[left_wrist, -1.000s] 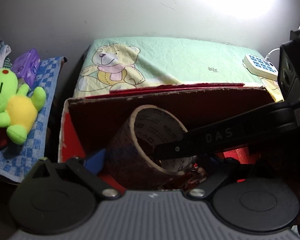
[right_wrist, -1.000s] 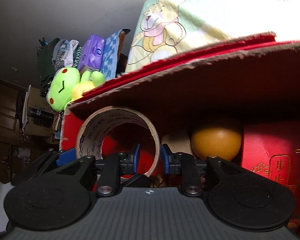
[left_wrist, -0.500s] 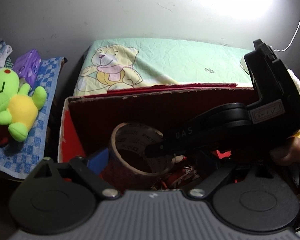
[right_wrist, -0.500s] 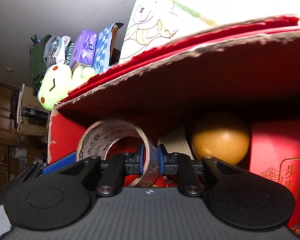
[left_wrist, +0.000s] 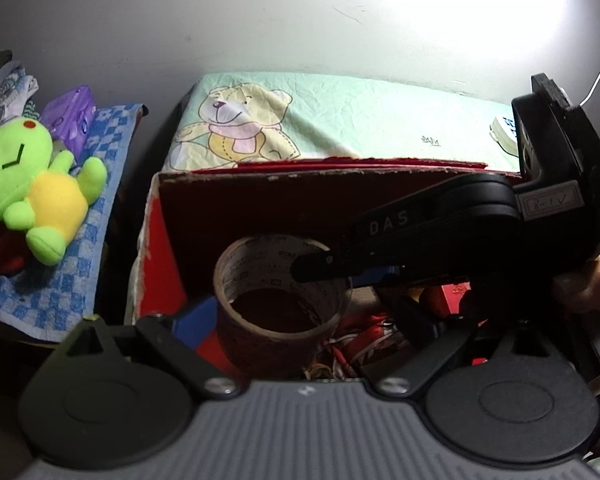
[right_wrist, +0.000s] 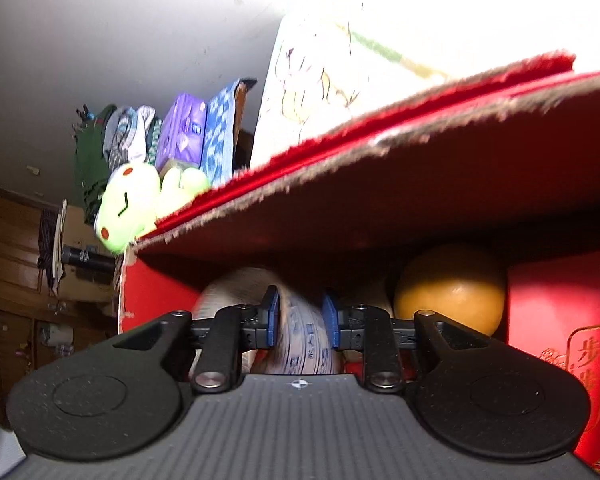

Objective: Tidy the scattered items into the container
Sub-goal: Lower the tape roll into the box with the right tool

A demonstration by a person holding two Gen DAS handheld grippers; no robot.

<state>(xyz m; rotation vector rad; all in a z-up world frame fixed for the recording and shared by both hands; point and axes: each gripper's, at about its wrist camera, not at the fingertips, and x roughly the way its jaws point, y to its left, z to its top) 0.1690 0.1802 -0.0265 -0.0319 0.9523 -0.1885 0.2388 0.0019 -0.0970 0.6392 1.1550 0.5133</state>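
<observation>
A brown roll of packing tape [left_wrist: 278,300] sits inside the red cardboard box [left_wrist: 156,248], hole facing up. My right gripper [right_wrist: 300,322] reaches into the box from the right, its blue pads on either side of the roll's wall [right_wrist: 300,340] with small gaps showing. In the left wrist view the right gripper [left_wrist: 340,268] lies over the roll's right rim. My left gripper [left_wrist: 300,320] is open wide, one finger on each side of the roll, at the box's near edge. An orange ball [right_wrist: 450,288] lies deeper in the box.
A green and yellow plush frog [left_wrist: 32,188] and a purple packet [left_wrist: 70,118] lie on a blue checked towel [left_wrist: 80,248] to the left. A bear-print cloth [left_wrist: 320,128] covers the surface behind the box. A red packet with gold print [right_wrist: 572,340] stands inside at right.
The right gripper lowered the tape roll from tilted on its side to flat in the box. Its pads, clamped on the roll's wall half a second ago, have spread apart.
</observation>
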